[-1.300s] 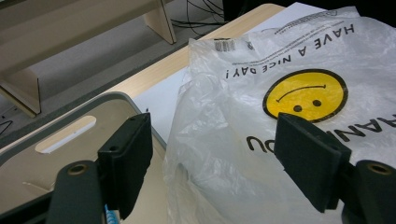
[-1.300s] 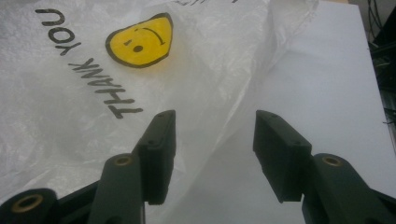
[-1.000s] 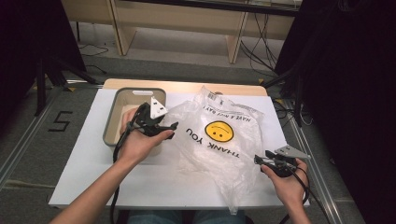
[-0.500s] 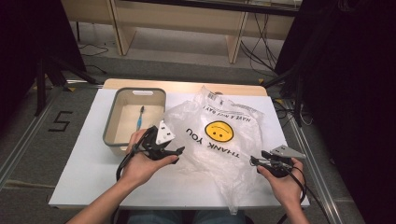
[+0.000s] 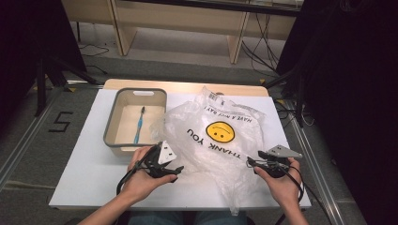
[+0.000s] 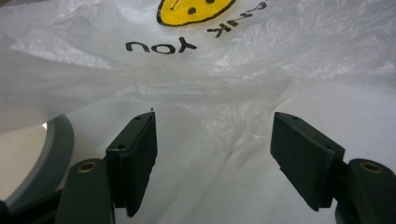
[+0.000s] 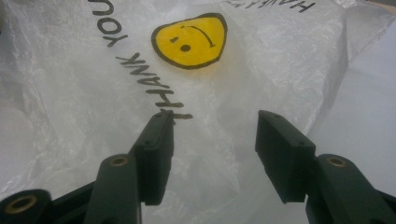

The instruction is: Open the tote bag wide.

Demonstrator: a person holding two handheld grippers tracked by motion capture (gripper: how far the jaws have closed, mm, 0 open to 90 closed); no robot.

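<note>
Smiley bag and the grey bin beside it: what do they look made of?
The translucent white smiley-face bag looks like thin plastic film: glossy, finely crinkled, partly see-through. The grey rounded-corner bin seems moulded plastic with a smooth matte rim, though that is less certain.

A white rectangular table (image 5: 89,187) stood on grey carpeted floor (image 5: 28,154). At twelve o'clock ran a light wooden shelf unit (image 5: 187,18) with black cables (image 5: 256,51) beneath. Black curtains (image 5: 356,70) hung at three and nine o'clock.
</note>
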